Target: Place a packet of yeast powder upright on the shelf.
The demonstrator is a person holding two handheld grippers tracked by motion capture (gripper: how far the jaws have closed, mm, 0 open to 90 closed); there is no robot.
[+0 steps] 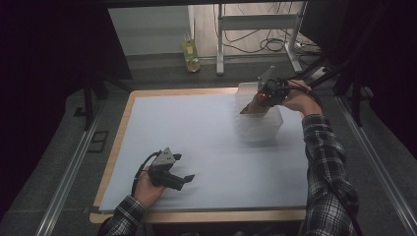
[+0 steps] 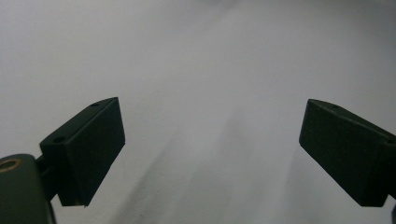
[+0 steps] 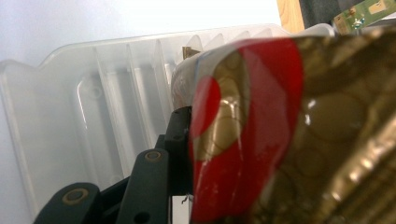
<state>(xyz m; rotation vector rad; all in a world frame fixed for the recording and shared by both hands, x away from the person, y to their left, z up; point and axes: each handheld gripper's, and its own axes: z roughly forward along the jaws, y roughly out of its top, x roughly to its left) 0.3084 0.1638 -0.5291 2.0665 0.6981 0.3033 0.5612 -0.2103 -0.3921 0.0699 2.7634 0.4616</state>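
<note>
Right gripper: clamped on gold-and-red packet, over clear bin.
Left gripper: open, empty, on desk.
Left: release packet into bin.

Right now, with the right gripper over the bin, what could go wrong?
1. The right gripper clamps a glossy gold-and-red packet over the clear plastic bin. The slick foil could slip or crumple in the grip.
2. The bin looks light and sits near the table's far right edge. A nudge while lowering might shift or tip it.
3. The left gripper rests open, far from the bin, so nothing steadies it.
</note>
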